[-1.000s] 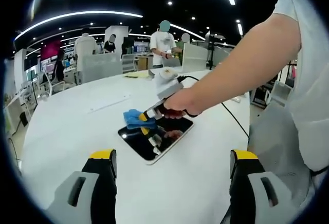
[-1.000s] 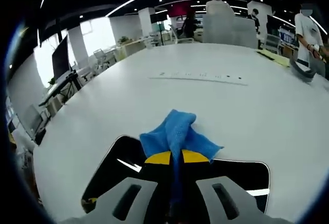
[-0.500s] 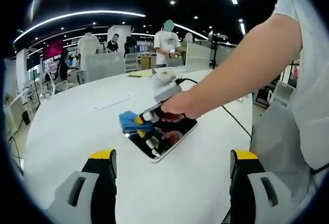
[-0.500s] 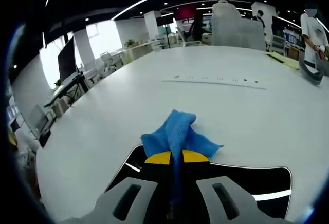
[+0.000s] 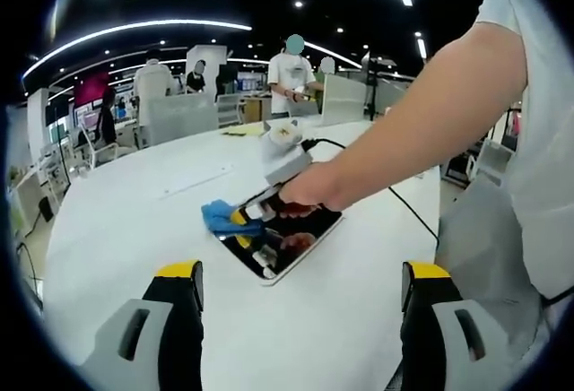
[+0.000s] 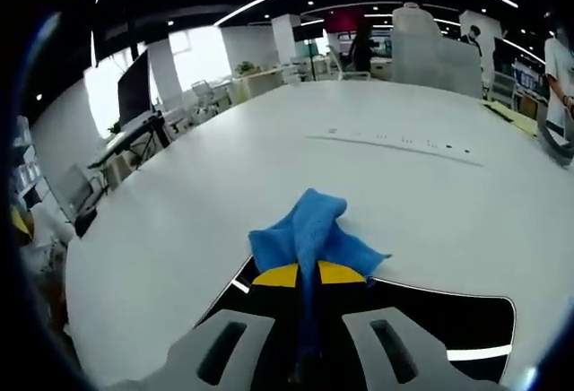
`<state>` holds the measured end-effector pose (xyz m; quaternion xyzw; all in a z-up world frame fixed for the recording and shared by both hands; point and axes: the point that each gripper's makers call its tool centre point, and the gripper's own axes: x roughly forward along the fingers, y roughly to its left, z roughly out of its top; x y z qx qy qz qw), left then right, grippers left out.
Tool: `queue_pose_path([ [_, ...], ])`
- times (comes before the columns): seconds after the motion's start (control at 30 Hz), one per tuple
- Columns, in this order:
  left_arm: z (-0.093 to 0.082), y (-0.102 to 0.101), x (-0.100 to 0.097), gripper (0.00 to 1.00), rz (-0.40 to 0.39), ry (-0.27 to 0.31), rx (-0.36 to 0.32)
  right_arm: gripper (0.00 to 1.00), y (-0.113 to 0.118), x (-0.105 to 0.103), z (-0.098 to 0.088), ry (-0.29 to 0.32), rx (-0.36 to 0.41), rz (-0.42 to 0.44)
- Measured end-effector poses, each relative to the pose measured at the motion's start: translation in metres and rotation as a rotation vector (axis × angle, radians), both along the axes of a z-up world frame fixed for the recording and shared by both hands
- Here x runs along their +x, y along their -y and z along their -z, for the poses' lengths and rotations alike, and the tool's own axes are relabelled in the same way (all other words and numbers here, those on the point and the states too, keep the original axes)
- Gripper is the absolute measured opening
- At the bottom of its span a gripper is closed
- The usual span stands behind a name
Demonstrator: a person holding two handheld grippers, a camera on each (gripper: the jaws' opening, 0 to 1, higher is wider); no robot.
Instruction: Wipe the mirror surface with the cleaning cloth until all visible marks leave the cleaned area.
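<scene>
A dark rectangular mirror [image 5: 285, 242] lies flat on the white table [image 5: 117, 238], ahead of my left gripper [image 5: 305, 276], which stands open and well short of it. A hand holds my right gripper [image 5: 240, 218] over the mirror's far left edge, shut on a blue cleaning cloth [image 5: 218, 215]. In the right gripper view the cleaning cloth [image 6: 309, 234] bunches out past the yellow-tipped jaws of the right gripper [image 6: 308, 273] at the edge of the mirror [image 6: 448, 324], partly spilling onto the table [image 6: 179, 203].
A black cable [image 5: 408, 204] runs across the table behind the mirror. A grey box-like object [image 5: 287, 158] sits beyond it. People stand and chairs line the far side. A long thin strip [image 6: 404, 143] lies farther out on the table.
The right gripper and cloth have slid left along the mirror toward its edge. My left gripper has stayed still.
</scene>
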<state>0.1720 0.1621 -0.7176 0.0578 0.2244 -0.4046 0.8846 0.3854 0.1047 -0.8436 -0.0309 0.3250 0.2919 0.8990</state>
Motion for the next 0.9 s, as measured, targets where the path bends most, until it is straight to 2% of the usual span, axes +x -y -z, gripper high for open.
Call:
queue_pose_path([
  [0.7, -0.011, 0.000, -0.011, 0.93, -0.010, 0.028, -0.010, 0.01, -0.015, -0.045, 0.001, -0.026, 0.010, -0.048],
  [0.9, -0.015, -0.001, -0.013, 0.93, -0.017, 0.039, -0.011, 0.01, -0.020, -0.060, 0.001, -0.025, -0.009, -0.090],
])
